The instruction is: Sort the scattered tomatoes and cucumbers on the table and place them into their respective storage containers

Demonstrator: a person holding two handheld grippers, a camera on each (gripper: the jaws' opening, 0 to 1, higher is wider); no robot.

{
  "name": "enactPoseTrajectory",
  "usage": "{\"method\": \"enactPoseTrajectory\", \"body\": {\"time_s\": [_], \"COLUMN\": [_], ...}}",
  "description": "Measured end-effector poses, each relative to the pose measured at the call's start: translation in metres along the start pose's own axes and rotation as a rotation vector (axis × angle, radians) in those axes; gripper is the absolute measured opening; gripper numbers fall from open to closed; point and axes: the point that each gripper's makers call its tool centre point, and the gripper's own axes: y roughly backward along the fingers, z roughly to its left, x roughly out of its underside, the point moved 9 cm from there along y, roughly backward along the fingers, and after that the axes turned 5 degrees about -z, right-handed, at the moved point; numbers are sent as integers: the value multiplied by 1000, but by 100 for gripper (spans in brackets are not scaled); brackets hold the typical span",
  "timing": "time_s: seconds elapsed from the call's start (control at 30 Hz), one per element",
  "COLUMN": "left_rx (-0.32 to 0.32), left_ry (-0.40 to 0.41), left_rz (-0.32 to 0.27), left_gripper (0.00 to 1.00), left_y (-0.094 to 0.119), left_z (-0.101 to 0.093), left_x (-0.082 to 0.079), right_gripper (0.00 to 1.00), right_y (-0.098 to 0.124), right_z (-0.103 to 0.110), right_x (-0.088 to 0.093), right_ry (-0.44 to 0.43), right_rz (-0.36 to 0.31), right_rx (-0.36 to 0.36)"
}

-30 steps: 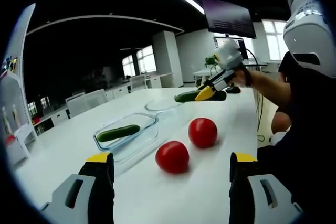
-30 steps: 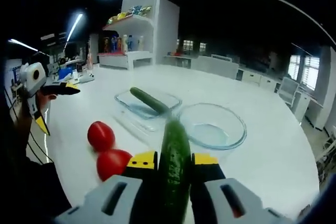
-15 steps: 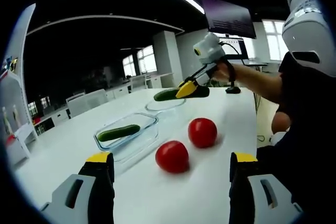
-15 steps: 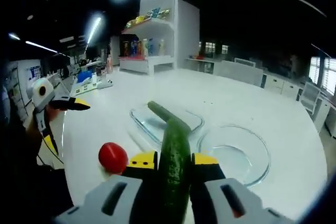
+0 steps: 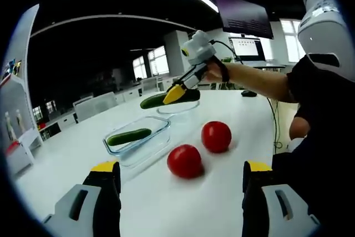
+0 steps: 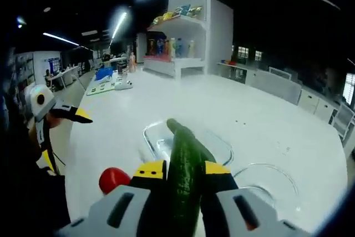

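The right gripper (image 6: 176,178) is clamping a cucumber (image 6: 183,181) between its two yellow-tipped jaws. The jaws are closing on the cucumber's flanks near mid-length, and the long axis is running forward along the jaws, with the free tip pointing away from the hand. In the left gripper view this same right gripper (image 5: 176,94) is holding the gripped cucumber (image 5: 166,99) above the white table (image 5: 83,148), clear of the surface.

The relation governing the coming move: the rectangular glass container (image 5: 137,142) is lying ahead of and below the carried cucumber. In the right gripper view the container (image 6: 219,147) is sitting just beyond the cucumber's tip. It is already holding a second cucumber (image 5: 128,136), lying lengthwise inside. The carried cucumber's axis appears roughly in line with the container's length (exact alignment cannot be confirmed). The right gripper is the nearer one to this container.

The round glass bowl (image 6: 265,181) is standing just beside the container and is holding nothing visible. Judged from the task, it is serving as the tomato receptacle.

The left gripper (image 5: 180,178) is waiting with jaws spread wide, holding and touching nothing. Two tomatoes (image 5: 184,160) are resting on the table beyond its tips, close together and near the container.
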Motion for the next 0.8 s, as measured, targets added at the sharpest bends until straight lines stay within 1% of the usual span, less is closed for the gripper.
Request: {"method": "enactPoseTrajectory", "body": {"time_s": [0.17,0.2,0.33,0.4,0.53,0.6,0.63,0.7,0.73,0.8], "left_rx": [-9,-10,-17,-18,-19,-19,-19,-20,-18,-15], "left_ry": [-1,-2,0,3,4,7,8,8,10,11], "left_rz": [-3,-3,-1,2,7,5,5,5,4,5], "left_gripper": [90,90,90,90,90,90,90,90,90,90], "left_y": [2,2,4,4,4,3,3,3,3,3], "left_z": [0,1,1,1,2,2,3,3,4,4], "left_x": [-1,-1,0,1,3,4,4,5,5,6], "right_gripper": [19,19,19,19,19,19,19,19,19,19], "right_y": [-14,-24,-37,-43,-59,-67,-71,-77,-81,-86], "right_z": [-2,-4,-7,-8,-6,-6,-5,-5,-2,-2], "right_x": [-5,-7,-8,-7,-7,-7,-7,-6,-5,-2], "right_ry": [31,68,165,176,220,218,236,238,276,266], "right_rz": [6,1,-16,-23,-60,-72,-94,-102,-137,-136], "right_rx": [-48,-85,-120,-145,-198,-218,-250,-269,-303,-309]}}
